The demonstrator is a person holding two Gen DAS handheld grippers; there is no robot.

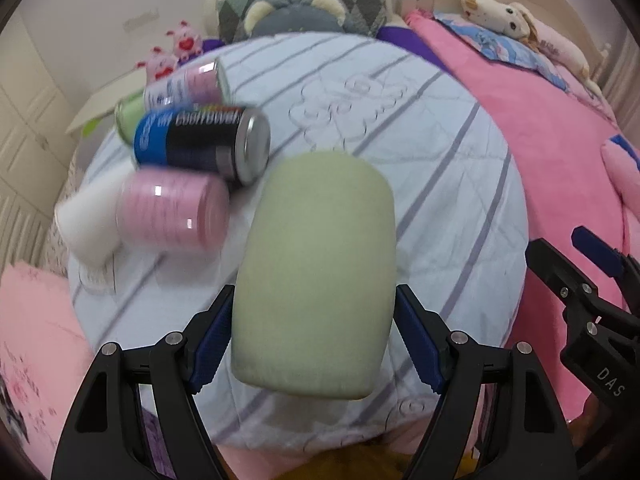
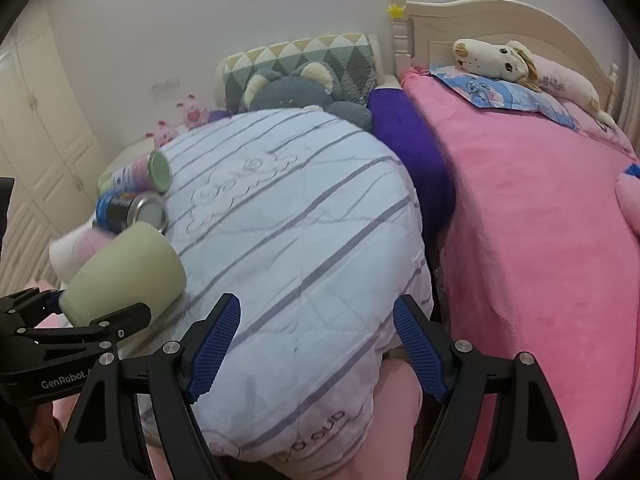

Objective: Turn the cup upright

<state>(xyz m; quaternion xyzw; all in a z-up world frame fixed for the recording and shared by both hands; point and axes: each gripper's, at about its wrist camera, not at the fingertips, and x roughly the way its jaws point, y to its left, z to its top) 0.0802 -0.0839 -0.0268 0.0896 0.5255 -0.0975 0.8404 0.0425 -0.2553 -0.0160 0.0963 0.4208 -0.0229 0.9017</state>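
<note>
Left tongs (image 1: 314, 336) clamp pale green matte ceramic cup (image 1: 320, 264), rim nearest camera; rotate base down slowly over striped quilted cushion (image 1: 420, 160). Right tongs (image 2: 316, 344) gape empty.

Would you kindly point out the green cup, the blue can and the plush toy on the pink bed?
green cup (image 1: 316, 272), left wrist view, middle of its side wall.
blue can (image 1: 192, 140), left wrist view, its printed side.
plush toy (image 2: 492, 58), right wrist view, its face.

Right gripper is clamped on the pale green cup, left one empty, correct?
Swapped. The left gripper is clamped on the pale green cup, seen in the left wrist view; the right gripper is open and empty in the right wrist view.
</note>
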